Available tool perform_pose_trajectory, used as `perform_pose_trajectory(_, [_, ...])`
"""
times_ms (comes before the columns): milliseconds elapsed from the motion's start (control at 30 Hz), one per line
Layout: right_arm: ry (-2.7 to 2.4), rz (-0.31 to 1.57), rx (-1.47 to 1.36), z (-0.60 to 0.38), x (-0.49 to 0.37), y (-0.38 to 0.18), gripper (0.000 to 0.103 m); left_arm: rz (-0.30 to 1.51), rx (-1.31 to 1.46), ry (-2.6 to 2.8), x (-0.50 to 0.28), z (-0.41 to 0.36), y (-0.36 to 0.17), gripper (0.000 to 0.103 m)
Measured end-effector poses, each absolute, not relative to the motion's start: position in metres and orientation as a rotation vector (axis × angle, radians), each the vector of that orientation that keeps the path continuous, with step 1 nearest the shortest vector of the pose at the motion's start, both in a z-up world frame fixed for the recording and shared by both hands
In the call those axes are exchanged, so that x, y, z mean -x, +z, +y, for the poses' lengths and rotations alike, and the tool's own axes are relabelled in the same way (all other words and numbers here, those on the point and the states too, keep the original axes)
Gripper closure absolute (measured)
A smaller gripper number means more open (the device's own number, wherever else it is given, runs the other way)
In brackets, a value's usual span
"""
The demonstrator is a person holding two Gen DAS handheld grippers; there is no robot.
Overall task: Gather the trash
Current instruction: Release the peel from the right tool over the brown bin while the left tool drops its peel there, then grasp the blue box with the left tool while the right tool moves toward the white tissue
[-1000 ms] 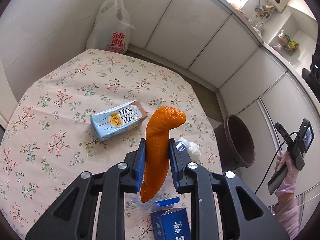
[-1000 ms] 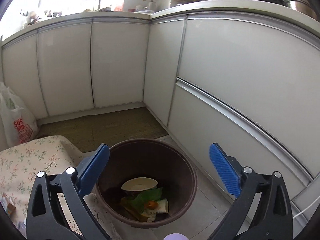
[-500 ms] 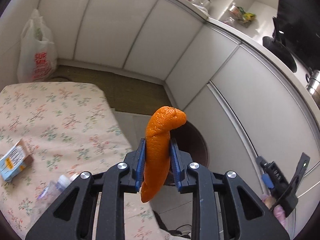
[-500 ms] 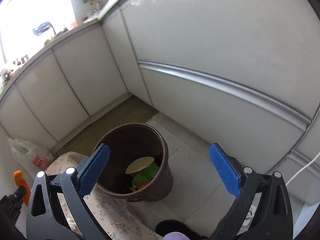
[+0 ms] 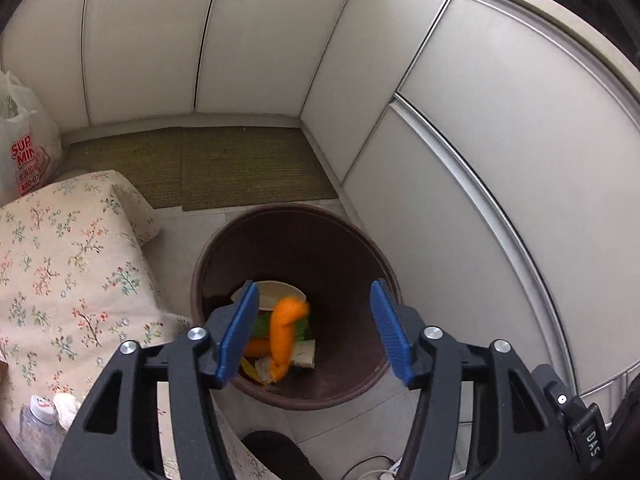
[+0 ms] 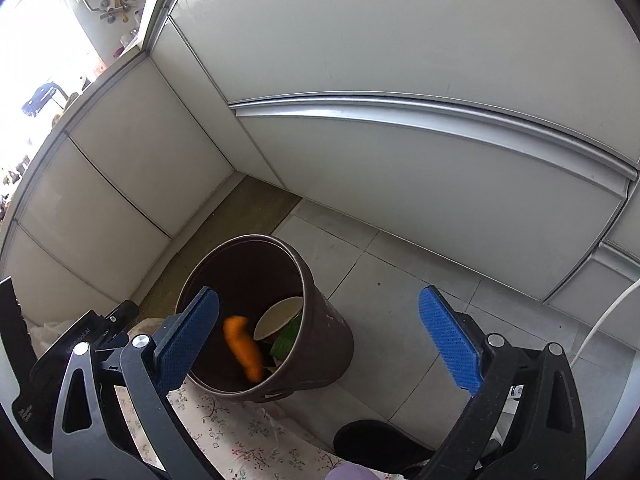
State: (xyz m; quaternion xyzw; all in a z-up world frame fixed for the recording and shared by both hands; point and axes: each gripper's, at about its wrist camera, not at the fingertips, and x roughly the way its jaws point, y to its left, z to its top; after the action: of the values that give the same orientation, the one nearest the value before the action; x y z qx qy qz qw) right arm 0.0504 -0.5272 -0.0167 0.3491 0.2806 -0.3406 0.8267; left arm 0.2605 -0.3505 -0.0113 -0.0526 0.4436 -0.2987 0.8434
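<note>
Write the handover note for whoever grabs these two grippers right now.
Left gripper: jaws opening, nothing between the pads; it is over the brown bin.
Right gripper: open, empty, beside the bin.
Orange peel: released, blurred, inside the bin's mouth above the trash there.
Done: peel dropped.
Left: plastic bottle on the flowered table; anything else is out of view.
</note>
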Motion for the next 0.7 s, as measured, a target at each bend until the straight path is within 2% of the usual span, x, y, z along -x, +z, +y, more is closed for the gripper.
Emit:
perform_pose_trajectory(333, [-0.662, 0.644, -0.740, -0.522, -0.057, -0.020, 0.007, 1.005, 0.108, -0.495, -0.232, -0.289, -0.020, 0.036])
perform_pose_trajectory(700, [-0.516, 0.750, -0.620, -0.482, -0.086, -0.019, 0.007, 1.166, 0.174, -0.245, -0.184, -0.129, -0.052, 0.032])
